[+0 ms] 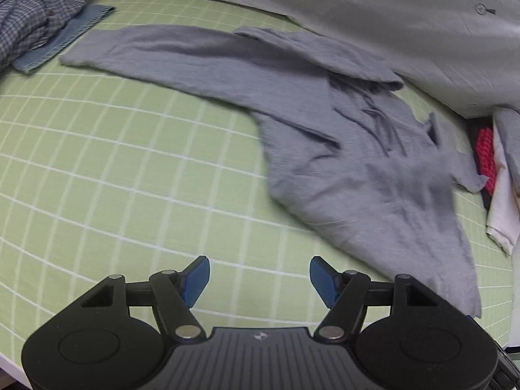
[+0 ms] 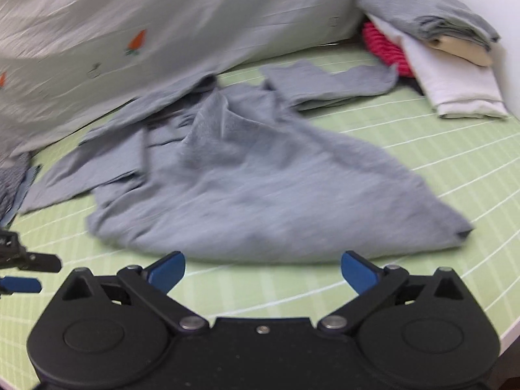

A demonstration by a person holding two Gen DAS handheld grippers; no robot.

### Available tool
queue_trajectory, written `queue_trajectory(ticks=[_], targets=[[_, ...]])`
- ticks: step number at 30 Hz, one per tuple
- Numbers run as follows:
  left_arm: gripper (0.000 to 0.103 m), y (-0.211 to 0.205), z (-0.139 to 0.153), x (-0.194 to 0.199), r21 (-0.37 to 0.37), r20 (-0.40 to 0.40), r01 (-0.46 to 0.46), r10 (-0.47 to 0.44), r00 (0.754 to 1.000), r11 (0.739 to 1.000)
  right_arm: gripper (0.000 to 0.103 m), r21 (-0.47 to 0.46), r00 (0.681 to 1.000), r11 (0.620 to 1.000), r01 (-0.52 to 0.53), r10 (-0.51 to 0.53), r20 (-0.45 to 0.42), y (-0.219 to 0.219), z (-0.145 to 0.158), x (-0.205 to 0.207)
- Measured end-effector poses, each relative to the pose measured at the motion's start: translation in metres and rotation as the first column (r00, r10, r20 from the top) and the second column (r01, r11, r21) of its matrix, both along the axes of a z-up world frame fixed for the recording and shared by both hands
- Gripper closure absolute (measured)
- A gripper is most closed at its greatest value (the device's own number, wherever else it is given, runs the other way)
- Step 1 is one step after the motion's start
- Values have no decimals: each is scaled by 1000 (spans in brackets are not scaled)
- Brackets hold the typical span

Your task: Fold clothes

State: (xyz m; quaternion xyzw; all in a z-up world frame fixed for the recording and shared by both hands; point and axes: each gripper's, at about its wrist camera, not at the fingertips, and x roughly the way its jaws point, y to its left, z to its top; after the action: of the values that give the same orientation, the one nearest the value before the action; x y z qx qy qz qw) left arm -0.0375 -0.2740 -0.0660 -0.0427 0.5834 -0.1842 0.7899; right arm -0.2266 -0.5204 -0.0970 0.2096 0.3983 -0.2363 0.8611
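Observation:
A grey-blue long-sleeved top [image 1: 357, 149] lies spread and rumpled on the green checked bed sheet [image 1: 113, 162], one sleeve stretched to the left. My left gripper [image 1: 260, 279] hovers open over bare sheet, short of the top's lower hem, with nothing between its blue pads. In the right wrist view the same top [image 2: 253, 188] lies bunched just beyond my right gripper [image 2: 263, 269], which stands wide open and empty above the sheet [image 2: 422, 149]. The left gripper's fingers [image 2: 29, 273] show at that view's left edge.
A pale quilt with carrot prints [image 1: 390, 9] is heaped along the far side. A checked garment on a blue cloth [image 1: 39, 29] lies far left. A pile of folded clothes, grey, cream, white and pink-red [image 2: 438, 52], sits at the right by the bed's edge.

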Motion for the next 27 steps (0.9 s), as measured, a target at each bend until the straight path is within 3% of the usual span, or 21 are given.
queue_trajectory(ticks=[6,11,15,20,22,25,27], targets=[[31,-56,3,14,-5,27,16,-16,1000,1000,0,-64,997,995,72,-73,-16,-60,-2,-4],[30,-110,-4,46,62,49,88,-92,995,994,0,-23,986,986,163,-164,-34,-111,-17,-9],[30,-161,-16,70,115,56,198,-205,977,974,0,8,973,975,223,-222,-64,-146,-31,-2],[30,-211,-40,87,118,18,356,-361,933,927,0,-8,966,969,245,-245,-77,-178,-38,16],[37,-219,-45,88,114,14,384,-387,922,916,0,-11,968,971,239,-239,-82,-188,-40,23],[59,-224,-49,87,103,17,405,-409,912,908,0,-28,968,973,228,-230,-100,-198,-44,34],[83,-217,-47,86,90,23,411,-414,910,907,0,-36,965,971,236,-239,-106,-203,-44,36]])
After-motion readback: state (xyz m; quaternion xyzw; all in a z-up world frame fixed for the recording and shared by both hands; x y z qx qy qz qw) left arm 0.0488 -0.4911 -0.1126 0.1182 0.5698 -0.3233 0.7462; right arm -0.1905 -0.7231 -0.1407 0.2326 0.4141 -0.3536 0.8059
